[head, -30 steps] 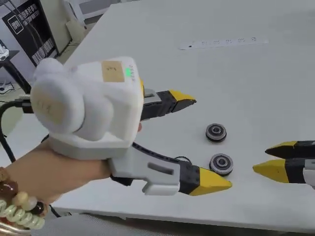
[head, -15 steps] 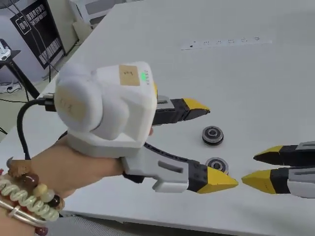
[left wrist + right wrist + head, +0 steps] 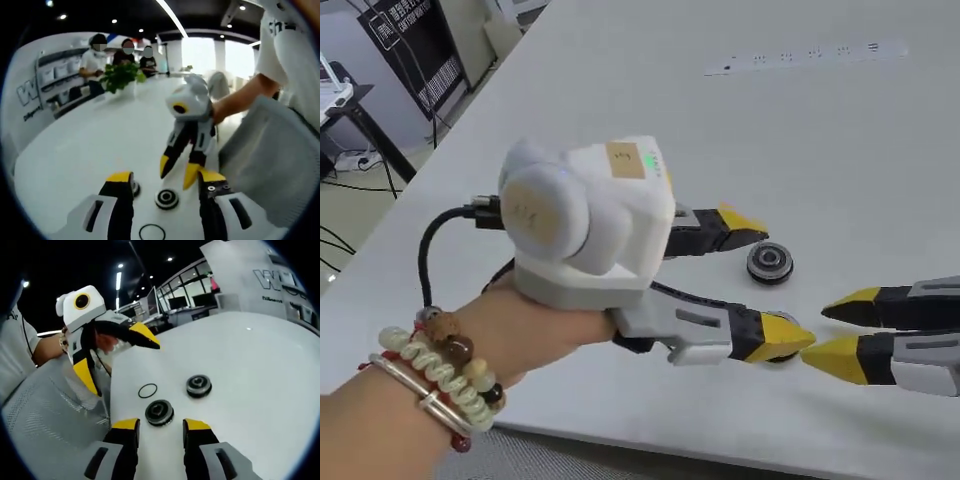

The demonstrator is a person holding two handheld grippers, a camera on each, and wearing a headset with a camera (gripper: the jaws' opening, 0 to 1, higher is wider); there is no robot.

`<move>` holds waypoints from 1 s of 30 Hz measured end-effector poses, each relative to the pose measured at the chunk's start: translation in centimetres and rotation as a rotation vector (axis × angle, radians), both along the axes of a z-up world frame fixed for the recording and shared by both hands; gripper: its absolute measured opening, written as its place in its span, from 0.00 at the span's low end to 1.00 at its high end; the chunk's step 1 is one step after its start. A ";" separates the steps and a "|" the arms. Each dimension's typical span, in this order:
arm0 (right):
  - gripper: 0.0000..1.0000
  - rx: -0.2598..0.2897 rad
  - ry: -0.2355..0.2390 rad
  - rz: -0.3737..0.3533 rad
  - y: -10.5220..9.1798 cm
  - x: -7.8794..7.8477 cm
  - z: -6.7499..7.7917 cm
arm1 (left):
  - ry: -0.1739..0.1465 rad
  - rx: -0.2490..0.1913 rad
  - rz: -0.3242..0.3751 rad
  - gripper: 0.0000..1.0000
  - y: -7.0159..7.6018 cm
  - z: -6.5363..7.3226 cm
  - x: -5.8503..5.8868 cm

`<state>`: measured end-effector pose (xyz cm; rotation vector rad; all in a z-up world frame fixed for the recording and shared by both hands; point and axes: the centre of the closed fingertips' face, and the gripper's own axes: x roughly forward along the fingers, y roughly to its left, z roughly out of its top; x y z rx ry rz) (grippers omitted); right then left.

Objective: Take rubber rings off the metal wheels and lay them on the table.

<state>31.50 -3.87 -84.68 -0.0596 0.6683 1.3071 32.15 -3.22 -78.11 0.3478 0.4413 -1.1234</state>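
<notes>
The white worktop (image 3: 620, 100) carried all parts. The left hand-held gripper (image 3: 786, 286) and the right hand-held gripper (image 3: 816, 334) both stood with jaws apart, and their tips were closer together than one second before. Two dark-rimmed, grey-hubbed metal wheels were present. The near wheel (image 3: 159, 412) lay just ahead of the right jaws and the far wheel (image 3: 199, 385) lay beyond it. One loose rubber ring (image 3: 147, 390), thin and black, lay flat beside the near wheel.

Wall (image 3: 30, 95) lettering starts w/ a big "W", rest cut off; small line under it unreadable. Black banner (image 3: 415, 45) w/ barcode (image 3: 442, 85): print too small to read.
</notes>
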 end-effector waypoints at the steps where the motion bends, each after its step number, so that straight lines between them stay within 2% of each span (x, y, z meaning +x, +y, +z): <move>1: 0.31 0.000 -0.007 0.005 0.1 0.0 0.0 | 0.001 0.004 -0.001 0.51 0.0 -0.3 0.1; 4: 0.31 0.000 -0.013 0.016 0.5 -0.1 -0.3 | 0.038 0.024 0.015 0.44 0.1 -2.2 0.4; 8: 0.30 -0.016 -0.039 0.031 0.7 -0.1 -0.8 | 0.061 0.052 0.010 0.40 0.2 -3.9 0.2; 9: 0.30 -0.016 -0.039 0.033 0.8 -0.1 -0.9 | 0.066 0.057 0.009 0.39 0.2 -4.2 0.1; 10: 0.29 -0.009 -0.040 0.039 0.9 -0.2 -0.8 | 0.091 0.062 0.014 0.38 0.2 -4.6 -0.1; 12: 0.28 -0.008 -0.044 0.046 1.1 -0.3 -0.9 | 0.106 0.057 0.013 0.36 0.2 -5.0 -0.3; 15: 0.26 -0.025 -0.074 0.057 1.2 -0.1 -1.2 | 0.110 0.052 0.023 0.32 0.2 -5.3 -0.1; 20: 0.25 -0.023 -0.074 0.061 1.4 0.0 -1.3 | 0.128 0.051 0.078 0.22 0.7 -6.0 0.7; 24: 0.24 -0.027 -0.084 0.069 1.6 -0.1 -1.4 | 0.143 0.060 0.072 0.20 0.6 -6.6 0.3; 25: 0.24 -0.028 -0.085 0.071 1.6 -0.1 -1.4 | 0.141 0.072 0.063 0.18 0.5 -6.8 0.1; 27: 0.23 -0.031 -0.094 0.078 1.6 -0.2 -1.6 | 0.119 0.081 0.054 0.17 0.4 -7.0 0.2; 30: 0.23 -0.032 -0.098 0.074 1.6 -0.1 -1.6 | 0.117 0.079 0.053 0.15 0.3 -7.2 0.4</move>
